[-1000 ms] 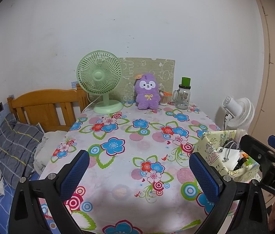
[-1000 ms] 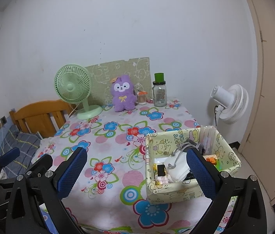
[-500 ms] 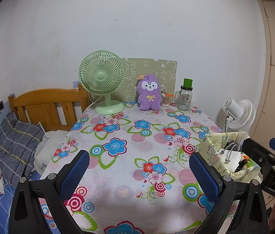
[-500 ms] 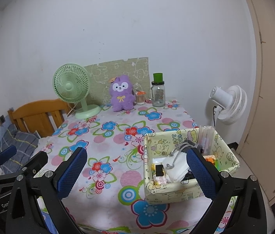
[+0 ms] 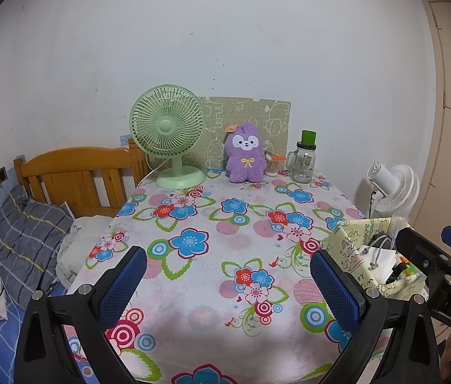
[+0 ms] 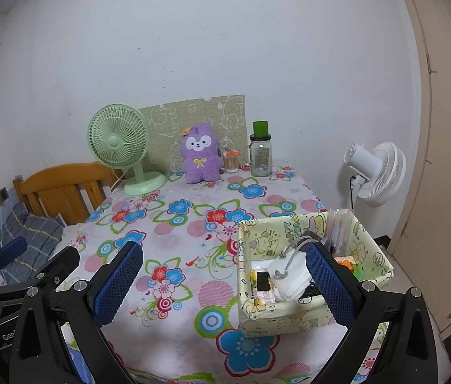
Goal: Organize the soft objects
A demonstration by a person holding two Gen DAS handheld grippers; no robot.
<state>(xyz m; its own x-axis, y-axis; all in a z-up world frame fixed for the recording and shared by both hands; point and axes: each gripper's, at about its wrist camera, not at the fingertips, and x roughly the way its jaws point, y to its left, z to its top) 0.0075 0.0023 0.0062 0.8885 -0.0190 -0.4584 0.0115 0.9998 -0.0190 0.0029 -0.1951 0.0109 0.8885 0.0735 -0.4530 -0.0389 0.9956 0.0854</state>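
A purple plush toy (image 5: 246, 155) stands upright at the far end of the flowered table (image 5: 219, 224), against a green patterned board; it also shows in the right wrist view (image 6: 200, 155). My left gripper (image 5: 228, 283) is open and empty over the table's near edge. My right gripper (image 6: 223, 283) is open and empty, its right finger in front of a yellow cartoon-print box (image 6: 308, 315) holding white cloth and small items. The box also shows in the left wrist view (image 5: 353, 256).
A green desk fan (image 5: 171, 137) stands left of the plush. A glass jar with a green lid (image 5: 305, 160) stands right of it. A white floor fan (image 6: 375, 172) is right of the table. A wooden bed headboard (image 5: 75, 172) and pillow lie left.
Both grippers have drawn back slightly from the table; the far objects look a little smaller. Both stay open and empty.
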